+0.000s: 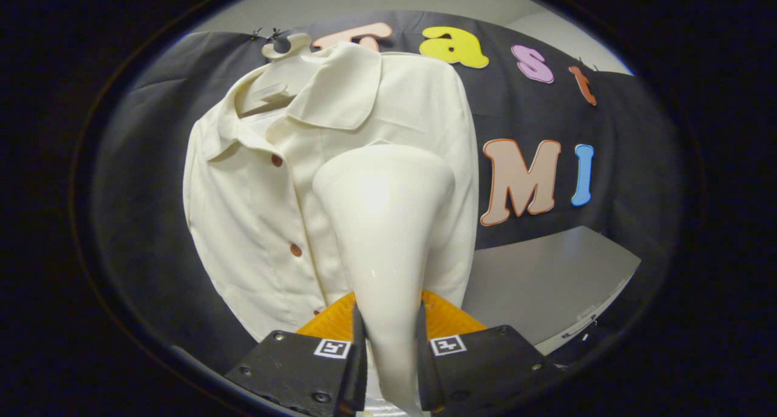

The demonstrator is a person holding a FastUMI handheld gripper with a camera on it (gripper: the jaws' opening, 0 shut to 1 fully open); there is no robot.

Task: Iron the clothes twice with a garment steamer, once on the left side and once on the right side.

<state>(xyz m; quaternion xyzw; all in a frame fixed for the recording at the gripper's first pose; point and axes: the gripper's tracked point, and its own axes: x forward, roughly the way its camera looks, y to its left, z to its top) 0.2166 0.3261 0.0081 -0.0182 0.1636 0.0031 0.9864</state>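
A cream button-up shirt hangs on a hanger against the booth's black wall, its collar at the top and brown buttons running down its front. My gripper is shut on the handle of a cream garment steamer. The steamer's wide head rises beyond the fingers and lies against the shirt's right half, below the collar flap. It hides part of that side of the shirt.
A grey table surface stretches to the right of the shirt, below the wall cloth, with its edge near a small cable or clip. Black cloth hangs on both sides of the shirt.
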